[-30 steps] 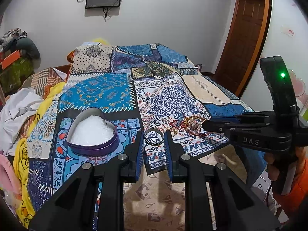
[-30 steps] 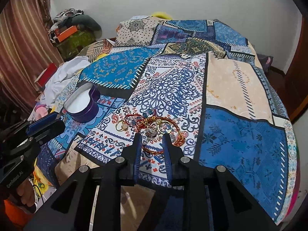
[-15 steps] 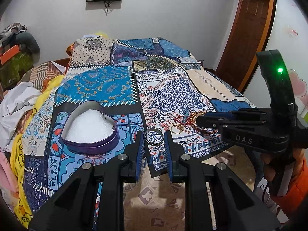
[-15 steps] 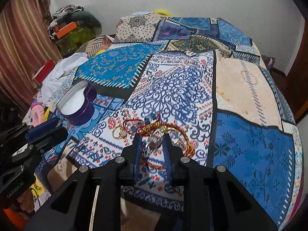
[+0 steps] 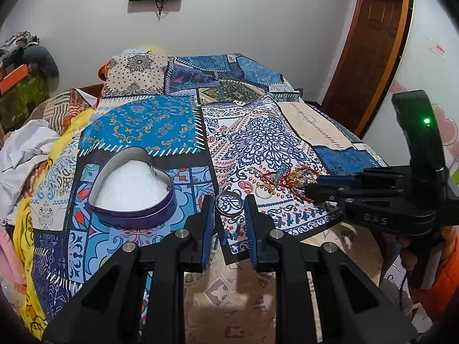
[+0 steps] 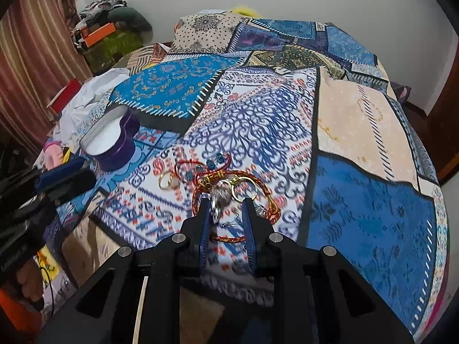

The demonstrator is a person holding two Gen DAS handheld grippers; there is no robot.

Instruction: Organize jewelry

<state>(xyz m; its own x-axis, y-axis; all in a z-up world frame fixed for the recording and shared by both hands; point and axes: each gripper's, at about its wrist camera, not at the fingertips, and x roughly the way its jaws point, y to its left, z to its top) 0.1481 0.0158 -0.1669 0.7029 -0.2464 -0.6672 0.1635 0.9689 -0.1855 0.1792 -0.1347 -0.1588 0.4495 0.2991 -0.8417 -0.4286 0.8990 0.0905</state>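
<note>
A heart-shaped purple tin (image 5: pixel 134 218) lined with white foam lies on the patchwork bedspread (image 5: pixel 252 143), left of my left gripper (image 5: pixel 229 215). That gripper is shut on a small silver ring (image 5: pixel 229 213), which spans the narrow gap between its pads. A jewelry pile (image 6: pixel 229 176) lies further right: a red-gold braided bracelet (image 6: pixel 243 174), gold rings (image 6: pixel 166 182), blue beads on red cord and a silver piece (image 6: pixel 221 195). My right gripper (image 6: pixel 226 215) hangs over the pile, open by a narrow gap. The silver piece sits at its left pad, clear of the right pad.
The bedspread's front edge (image 5: pixel 229 261) drops off just under both grippers. Crumpled white and yellow cloth (image 5: pixel 25 149) lies at the bed's left side. A wooden door (image 5: pixel 370 46) stands at the back right. A hand in an orange sleeve (image 5: pixel 439 272) holds the right gripper.
My right gripper has come closer to the jewelry pile, and its tips now stand over the braided bracelet. The left gripper has kept its place with the ring still between its pads.
</note>
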